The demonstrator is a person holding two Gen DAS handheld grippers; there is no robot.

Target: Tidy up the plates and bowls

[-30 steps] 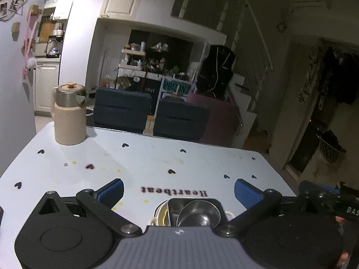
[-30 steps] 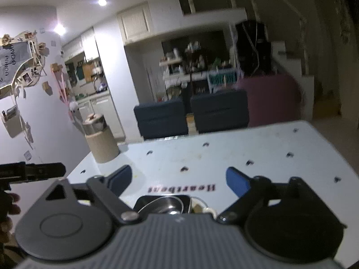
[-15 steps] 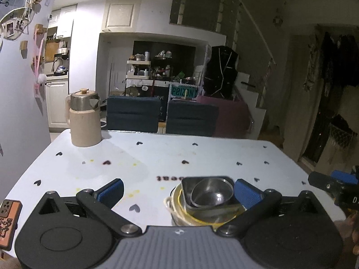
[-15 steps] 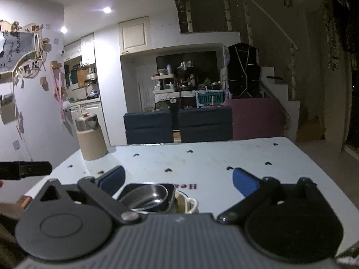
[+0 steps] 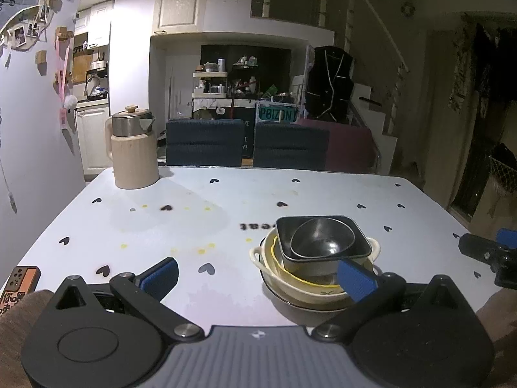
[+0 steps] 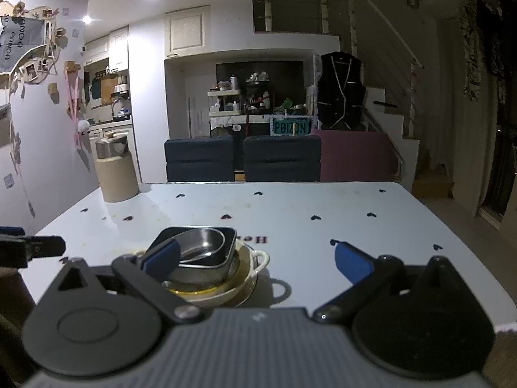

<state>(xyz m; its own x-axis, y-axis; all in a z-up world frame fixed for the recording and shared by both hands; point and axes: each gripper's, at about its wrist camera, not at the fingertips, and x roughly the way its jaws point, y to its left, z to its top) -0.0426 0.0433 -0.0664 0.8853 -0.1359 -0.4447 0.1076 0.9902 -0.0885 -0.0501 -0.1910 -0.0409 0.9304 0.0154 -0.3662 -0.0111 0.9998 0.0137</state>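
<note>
Stack of dishes (image 5: 315, 258) sits on the counter (image 5: 226, 200), near its front edge. In the stack: plate (image 5: 290, 302) at bottom, handled bowl (image 5: 310, 286) on it, square dish (image 5: 323, 245) in that, round bowl (image 5: 321, 237) on top. Left hand-held gripper (image 5: 258, 276) is before the stack, slightly left; right hand-held gripper (image 6: 258, 257) before it, slightly right. Jug (image 5: 132, 152) stands at the far left corner. Phone (image 5: 19, 283) lies at the near left edge. Two chairs (image 5: 203, 142) stand behind the counter, sofa (image 5: 349, 147) to their right.
</note>
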